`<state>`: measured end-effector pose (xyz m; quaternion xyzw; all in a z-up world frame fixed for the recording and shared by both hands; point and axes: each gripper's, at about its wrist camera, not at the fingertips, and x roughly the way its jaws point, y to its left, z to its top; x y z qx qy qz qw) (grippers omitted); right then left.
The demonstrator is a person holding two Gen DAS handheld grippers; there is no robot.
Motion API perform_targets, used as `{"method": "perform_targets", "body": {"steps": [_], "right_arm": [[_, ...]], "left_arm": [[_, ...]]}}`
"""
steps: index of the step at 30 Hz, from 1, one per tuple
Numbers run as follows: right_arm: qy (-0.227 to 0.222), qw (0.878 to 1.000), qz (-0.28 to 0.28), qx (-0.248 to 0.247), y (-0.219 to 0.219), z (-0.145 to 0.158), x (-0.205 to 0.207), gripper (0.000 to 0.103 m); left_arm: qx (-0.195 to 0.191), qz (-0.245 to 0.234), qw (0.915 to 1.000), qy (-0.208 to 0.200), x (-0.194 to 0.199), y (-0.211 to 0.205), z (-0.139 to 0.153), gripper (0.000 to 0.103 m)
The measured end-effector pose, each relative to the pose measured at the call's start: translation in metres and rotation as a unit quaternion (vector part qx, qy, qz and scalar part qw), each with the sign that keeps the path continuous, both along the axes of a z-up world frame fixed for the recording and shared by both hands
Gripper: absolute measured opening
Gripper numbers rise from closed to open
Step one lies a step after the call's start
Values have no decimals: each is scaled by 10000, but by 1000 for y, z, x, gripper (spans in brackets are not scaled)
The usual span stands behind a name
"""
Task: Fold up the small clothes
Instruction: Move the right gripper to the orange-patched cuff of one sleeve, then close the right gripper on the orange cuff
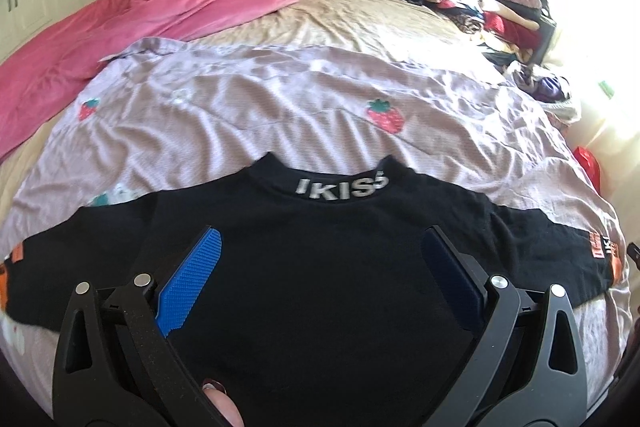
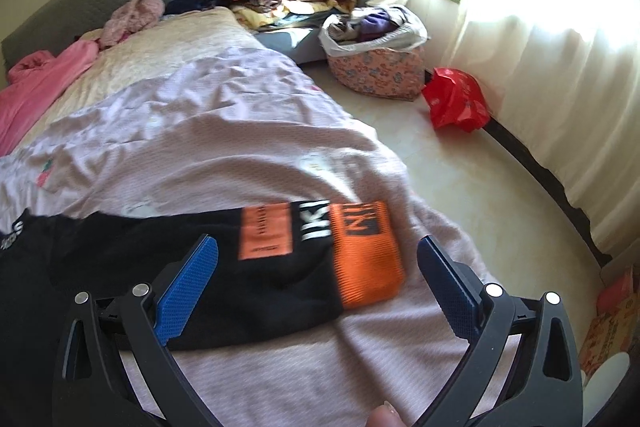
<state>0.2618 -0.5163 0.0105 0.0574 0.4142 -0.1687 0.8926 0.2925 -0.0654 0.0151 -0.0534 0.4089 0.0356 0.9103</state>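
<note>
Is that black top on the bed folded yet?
Not yet: the black top lies spread flat, collar up and both sleeves out sideways.

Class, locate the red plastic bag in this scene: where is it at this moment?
In the right wrist view, the red plastic bag lies on the floor right of the bed, just beside the floral basket and below the curtain.

Left gripper and right gripper both spread wide

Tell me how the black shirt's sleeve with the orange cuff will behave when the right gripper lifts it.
The sleeve lies flat and thin on the lilac sheet, so it will probably droop from the open right gripper. The ribbed orange cuff looks thicker and may hang straighter. Being joined to the black shirt, it will likely tug the body along.
</note>
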Motion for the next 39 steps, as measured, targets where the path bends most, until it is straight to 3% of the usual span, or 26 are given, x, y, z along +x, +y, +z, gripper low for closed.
{"method": "perform_targets", "body": {"steps": [11, 12, 14, 20, 25, 27, 29, 31, 32, 35, 39], "right_arm": [[253, 9990, -241, 273, -43, -27, 15, 97], [267, 9989, -233, 318, -43, -29, 16, 94], [287, 9987, -200, 378, -45, -33, 17, 76], [409, 9977, -150, 512, -50, -44, 19, 60], [574, 9957, -125, 720, -53, -58, 23, 46], [546, 9955, -81, 773, -50, -60, 22, 34], [452, 9954, 67, 841, -46, -57, 21, 15], [391, 9960, 143, 788, -40, -50, 18, 10], [332, 9963, 203, 763, -37, -45, 16, 0], [141, 9940, 592, 908, -23, -31, 11, 0], [15, 9944, 833, 655, -2, -13, 5, 0]], "left_arm": [[95, -513, 9983, 254, 12, -39, -38, 94], [90, -566, 9980, 262, 12, -42, -42, 94], [23, -690, 9973, 239, 11, -45, -47, 94], [-89, -873, 9956, 343, 10, -58, -61, 94], [123, -1055, 9935, 409, 4, -70, -74, 94], [219, -1148, 9922, 438, -2, -73, -78, 94], [264, -1195, 9915, 447, -7, -74, -80, 94], [272, -1204, 9914, 429, -11, -72, -80, 94], [276, -1211, 9914, 415, -12, -70, -78, 94], [318, -1227, 9915, 303, -18, -68, -72, 94], [264, -1239, 9917, 241, -25, -65, -64, 94]]}}
